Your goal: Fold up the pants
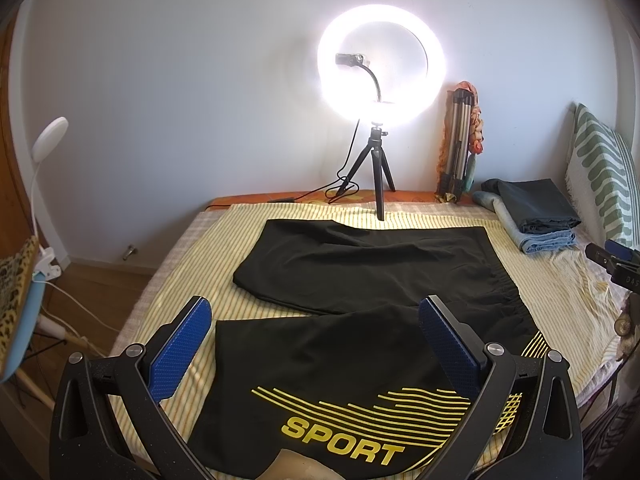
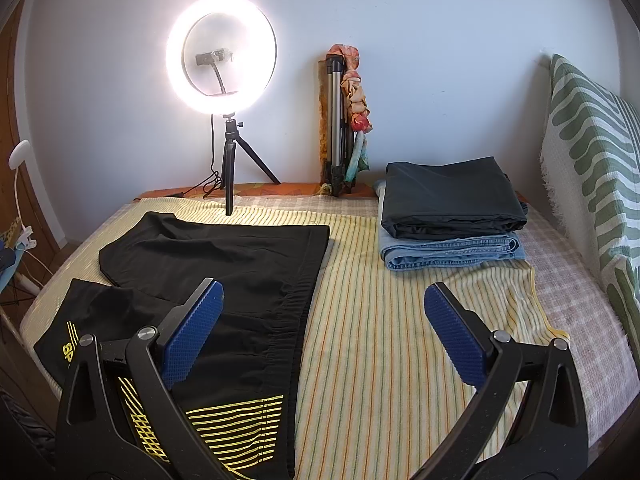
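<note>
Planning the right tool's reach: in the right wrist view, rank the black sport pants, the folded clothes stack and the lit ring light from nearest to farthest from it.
1. Black sport pants, left, under the right tool.
2. Folded clothes stack, ahead right.
3. Lit ring light, far left by the wall.

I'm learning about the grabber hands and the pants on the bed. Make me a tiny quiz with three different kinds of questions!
1. True or false: the black pants with yellow SPORT print are already folded into a neat square.
2. What lies directly under the folded dark grey garment?
A. a red towel
B. folded light blue jeans
C. a pillow
3. Fill in: the left gripper and right gripper both have their blue pads ____.

Key
1. False: they lie spread out on the yellow striped cloth.
2. B
3. Open, holding nothing.
</note>
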The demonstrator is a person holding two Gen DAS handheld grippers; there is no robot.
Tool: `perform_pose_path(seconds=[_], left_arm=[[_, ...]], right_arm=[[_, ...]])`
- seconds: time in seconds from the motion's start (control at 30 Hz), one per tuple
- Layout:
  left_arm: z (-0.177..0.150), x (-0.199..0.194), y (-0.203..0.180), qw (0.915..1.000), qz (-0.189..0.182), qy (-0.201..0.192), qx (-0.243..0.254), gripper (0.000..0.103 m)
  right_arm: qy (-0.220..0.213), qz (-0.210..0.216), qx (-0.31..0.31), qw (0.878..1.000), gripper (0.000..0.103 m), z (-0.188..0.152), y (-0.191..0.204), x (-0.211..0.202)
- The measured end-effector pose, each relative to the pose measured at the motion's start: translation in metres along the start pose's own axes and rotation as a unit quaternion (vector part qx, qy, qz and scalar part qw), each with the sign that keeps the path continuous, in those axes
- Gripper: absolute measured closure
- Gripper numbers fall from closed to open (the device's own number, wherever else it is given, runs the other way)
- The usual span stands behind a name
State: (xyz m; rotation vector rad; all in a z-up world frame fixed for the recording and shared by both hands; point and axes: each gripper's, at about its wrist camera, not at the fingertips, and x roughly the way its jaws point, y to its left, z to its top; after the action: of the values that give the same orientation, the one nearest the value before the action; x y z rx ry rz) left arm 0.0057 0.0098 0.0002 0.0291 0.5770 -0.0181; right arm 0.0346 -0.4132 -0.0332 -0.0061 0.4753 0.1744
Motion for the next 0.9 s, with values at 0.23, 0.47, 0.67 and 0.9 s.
perform_pose_path(seconds=[0.23,0.47,0.67,0.9], left_arm=[[0.000,0.005,0.007,1.0000,0.005,0.001,-0.003,0.000],[0.001,0.012,0.029,0.9997,0.016,-0.002,-0.017,0.000],[0.001,0.032,0.069,0.9967,0.004,0.025,-0.077,0.000],[0.001,0.044,0.109,0.9926,0.021,0.044,-0.111,0.008]], right_arm=[[0.000,0.003,-0.002,1.000,0.000,0.000,0.002,0.000],[-0.008,0.014,-0.017,1.000,0.000,-0.001,0.012,-0.002],[-0.010,0.024,-0.017,1.000,0.001,0.001,0.010,-0.001],[-0.012,0.034,-0.024,0.999,0.007,0.002,0.013,-0.001]])
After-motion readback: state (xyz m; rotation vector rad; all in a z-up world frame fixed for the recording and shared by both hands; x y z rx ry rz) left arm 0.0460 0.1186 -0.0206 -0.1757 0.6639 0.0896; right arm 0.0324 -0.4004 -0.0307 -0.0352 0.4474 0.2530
